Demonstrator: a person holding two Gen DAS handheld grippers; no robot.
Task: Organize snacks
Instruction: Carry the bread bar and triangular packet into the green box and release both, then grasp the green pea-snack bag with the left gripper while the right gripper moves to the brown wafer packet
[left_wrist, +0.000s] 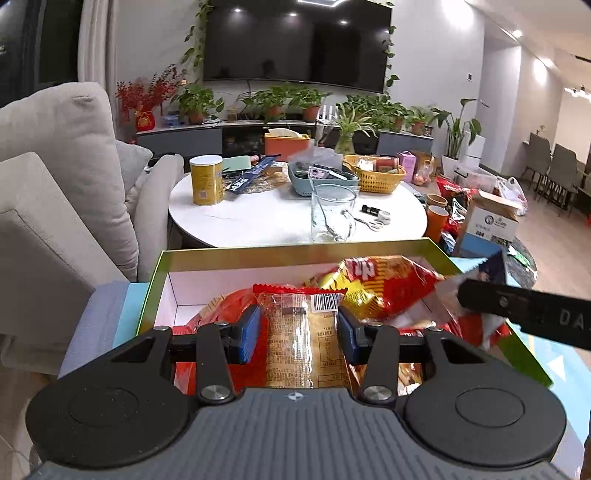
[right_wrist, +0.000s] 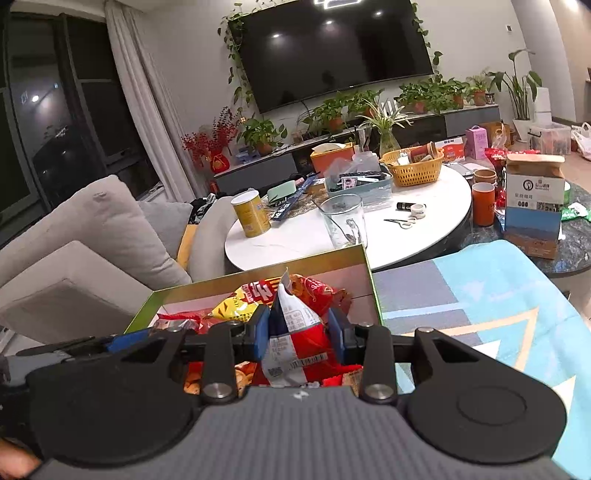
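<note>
A green-and-gold open box (left_wrist: 236, 256) with white inner walls holds several snack bags; it also shows in the right wrist view (right_wrist: 332, 260). My left gripper (left_wrist: 298, 332) is shut on a clear-wrapped brown pastry packet (left_wrist: 301, 332) with a red top edge, over the box. My right gripper (right_wrist: 298, 330) is shut on a red, white and blue snack bag (right_wrist: 291, 339) over the box's right part. A large red chip bag (left_wrist: 384, 284) lies in the box behind. The right gripper's black finger (left_wrist: 524, 310) reaches in from the right in the left wrist view.
The box rests on a blue patterned cloth (right_wrist: 480, 306). Behind it a white round table (left_wrist: 266, 218) carries a glass jar (left_wrist: 332, 212), a yellow can (left_wrist: 206, 180), a yellow basket (left_wrist: 376, 173) and scissors (left_wrist: 369, 222). A grey sofa (left_wrist: 55, 177) stands at the left.
</note>
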